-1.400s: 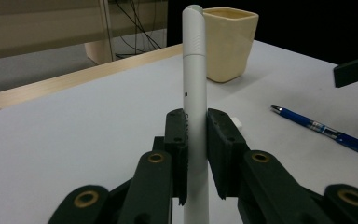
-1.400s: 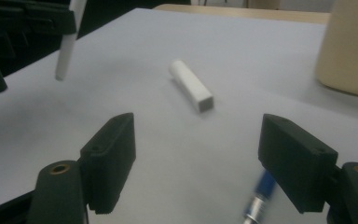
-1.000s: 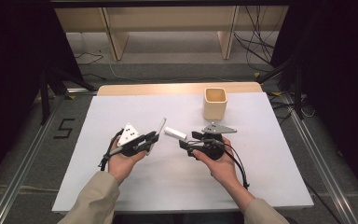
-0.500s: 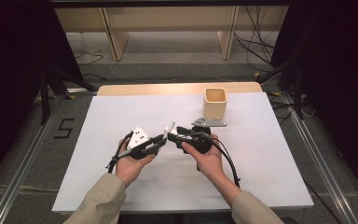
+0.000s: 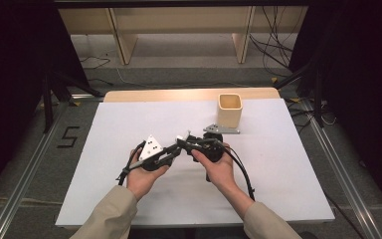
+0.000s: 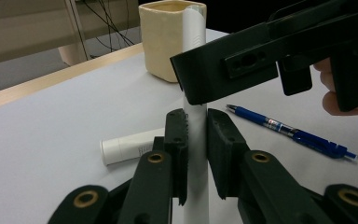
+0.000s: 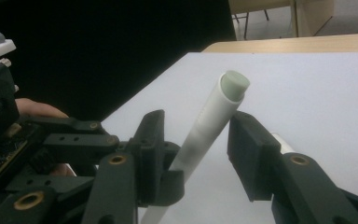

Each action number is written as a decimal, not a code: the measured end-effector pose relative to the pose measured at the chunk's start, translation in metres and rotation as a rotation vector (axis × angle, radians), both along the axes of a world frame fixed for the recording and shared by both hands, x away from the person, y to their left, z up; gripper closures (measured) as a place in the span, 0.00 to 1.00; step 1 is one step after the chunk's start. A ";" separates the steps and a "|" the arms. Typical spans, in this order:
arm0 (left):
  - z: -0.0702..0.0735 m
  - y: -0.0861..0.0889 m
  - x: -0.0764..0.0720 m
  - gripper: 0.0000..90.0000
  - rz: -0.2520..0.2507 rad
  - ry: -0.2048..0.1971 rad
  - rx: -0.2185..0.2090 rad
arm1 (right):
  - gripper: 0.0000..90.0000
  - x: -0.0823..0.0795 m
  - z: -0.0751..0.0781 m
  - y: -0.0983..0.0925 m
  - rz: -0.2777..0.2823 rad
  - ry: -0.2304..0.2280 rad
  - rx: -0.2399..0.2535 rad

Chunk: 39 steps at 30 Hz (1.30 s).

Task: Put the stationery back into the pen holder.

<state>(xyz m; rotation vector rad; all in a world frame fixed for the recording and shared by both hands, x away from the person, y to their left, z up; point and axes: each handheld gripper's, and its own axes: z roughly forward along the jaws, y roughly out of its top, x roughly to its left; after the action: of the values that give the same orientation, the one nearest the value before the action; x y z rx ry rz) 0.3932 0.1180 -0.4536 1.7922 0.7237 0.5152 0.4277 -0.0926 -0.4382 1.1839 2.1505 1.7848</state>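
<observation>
1. High view: both hands meet over the middle of the white tabletop (image 5: 104,149), the left tongs (image 5: 178,148) and right tongs (image 5: 186,141) nearly touching.
2. Left gripper view: the left tongs (image 6: 196,144) are clenched on a white pen (image 6: 196,84) that stands upright between the jaws.
3. Right gripper view: the right tongs (image 7: 196,149) are released, their jaws spread either side of the same pen (image 7: 209,119), which leans on the left jaw.
4. A white cap (image 6: 130,145) and a blue pen (image 6: 289,131) lie on the tabletop near a cream cup (image 6: 161,39).
</observation>
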 end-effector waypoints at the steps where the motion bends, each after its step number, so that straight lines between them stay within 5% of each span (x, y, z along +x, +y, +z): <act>1: 0.000 0.000 0.000 0.87 0.000 -0.002 0.001 | 0.65 0.000 0.000 0.000 0.000 0.004 0.004; 7: 0.001 -0.002 -0.001 0.87 0.001 -0.005 -0.005 | 0.79 0.000 -0.001 0.001 -0.003 0.012 0.014; 20: 0.003 -0.001 -0.002 0.86 0.003 -0.030 -0.014 | 0.88 -0.002 0.003 0.000 0.005 0.025 0.081; 34: -0.002 0.038 -0.002 0.40 0.112 0.044 0.084 | 0.88 0.014 0.023 -0.036 -0.116 -0.052 0.090; 39: -0.008 0.054 -0.002 0.31 0.155 0.067 0.090 | 0.88 0.021 0.033 -0.048 -0.145 -0.075 0.081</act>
<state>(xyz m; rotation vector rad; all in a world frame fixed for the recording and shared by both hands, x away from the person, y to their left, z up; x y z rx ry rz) 0.3907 0.1720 -0.4611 1.8529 0.9030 0.6008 0.4484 -0.1403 -0.4050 1.2347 1.9160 1.8377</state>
